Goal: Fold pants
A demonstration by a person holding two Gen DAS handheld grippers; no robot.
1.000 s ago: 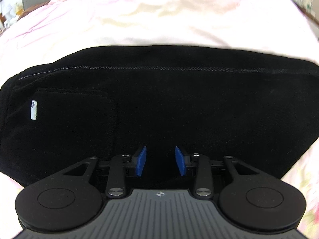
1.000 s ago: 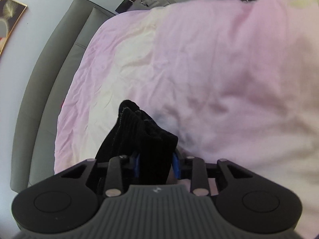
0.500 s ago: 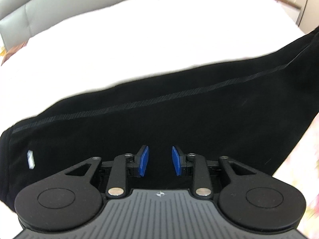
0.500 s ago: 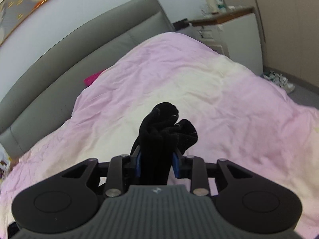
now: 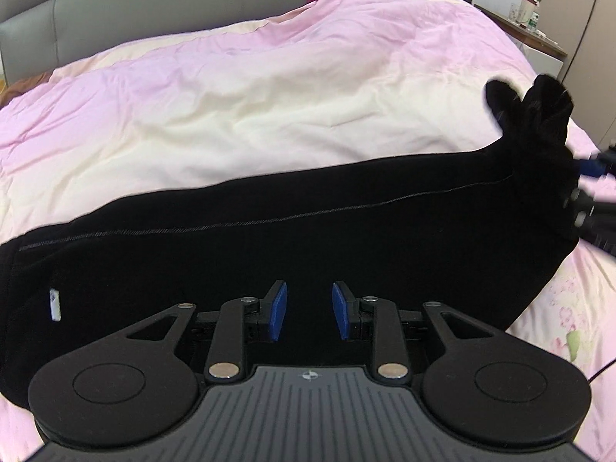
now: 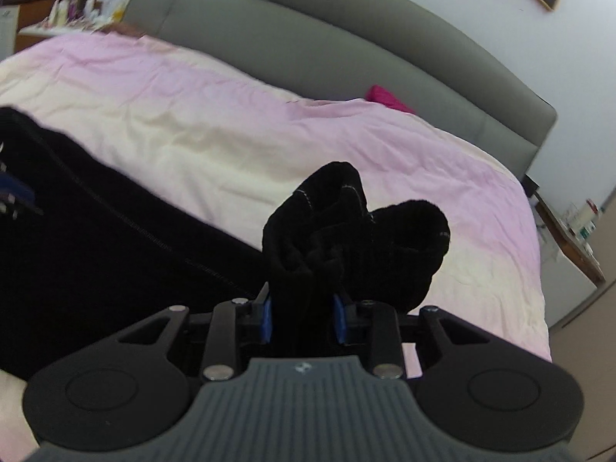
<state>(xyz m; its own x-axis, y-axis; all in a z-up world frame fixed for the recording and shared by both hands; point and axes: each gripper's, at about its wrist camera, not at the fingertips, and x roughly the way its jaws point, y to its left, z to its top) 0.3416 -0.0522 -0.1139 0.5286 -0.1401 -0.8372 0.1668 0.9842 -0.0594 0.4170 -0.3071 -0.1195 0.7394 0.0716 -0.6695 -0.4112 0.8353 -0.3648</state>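
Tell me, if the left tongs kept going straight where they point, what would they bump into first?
Most likely the black pants. The left tongs point down at the dark cloth spread on the pink bed cover, and nothing else shows between the blue pads. How far off the cloth lies is hard to judge.

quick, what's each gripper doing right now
left gripper: open, pads apart over the black pants, gripping nothing.
right gripper: shut on the bunched end of the pants.
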